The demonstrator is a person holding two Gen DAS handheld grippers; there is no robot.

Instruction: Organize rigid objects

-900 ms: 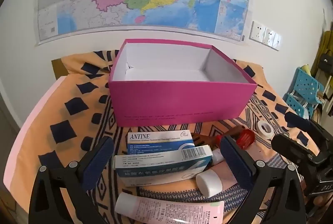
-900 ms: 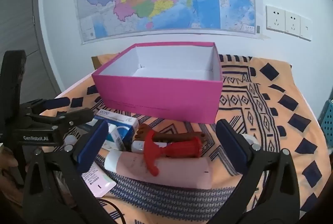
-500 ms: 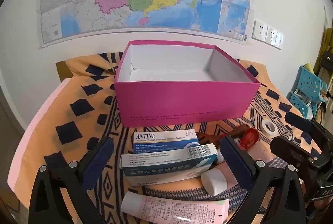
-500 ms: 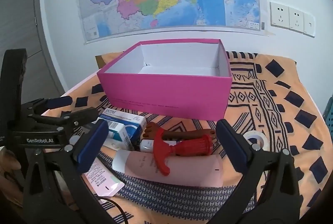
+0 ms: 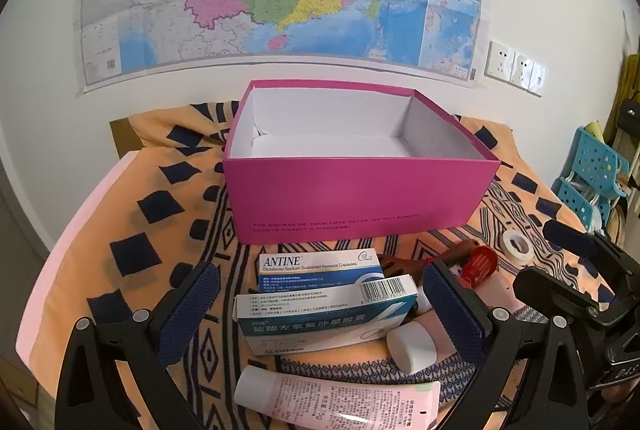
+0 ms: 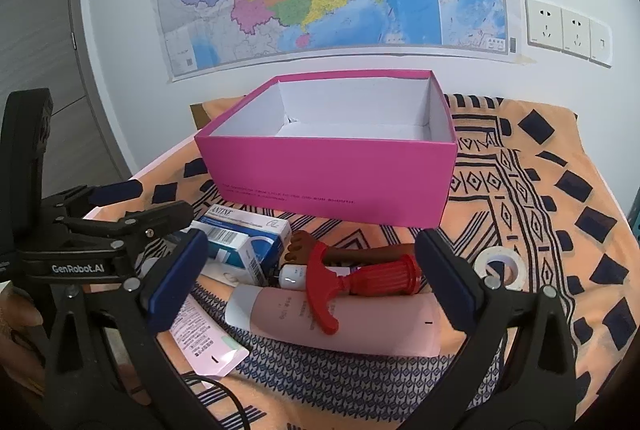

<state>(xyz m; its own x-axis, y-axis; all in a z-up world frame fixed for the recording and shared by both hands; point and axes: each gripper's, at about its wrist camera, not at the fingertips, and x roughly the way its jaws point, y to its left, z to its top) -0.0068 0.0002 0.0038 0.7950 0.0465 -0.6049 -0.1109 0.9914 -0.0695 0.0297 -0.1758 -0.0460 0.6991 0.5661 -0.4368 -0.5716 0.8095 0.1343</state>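
Observation:
An empty pink box (image 5: 360, 198) stands open on the patterned cloth; it also shows in the right wrist view (image 6: 332, 174). In front of it lie two medicine cartons (image 5: 324, 314), a white-capped pink tube (image 5: 340, 400), a larger pink tube (image 6: 336, 318), a red T-handled tool (image 6: 360, 280) and a brown wooden piece (image 6: 352, 254). My left gripper (image 5: 320, 310) is open and empty, its fingers either side of the cartons. My right gripper (image 6: 308, 274) is open and empty above the red tool.
A roll of white tape (image 6: 500, 266) lies to the right of the pile. A map hangs on the wall behind. Wall sockets (image 6: 568, 30) are at the right. A blue plastic rack (image 5: 592, 178) stands beside the table. A grey door (image 6: 36, 70) is at left.
Both grippers have drawn back and risen slightly, so the box and pile sit lower and farther in view. Nothing was grasped or moved.

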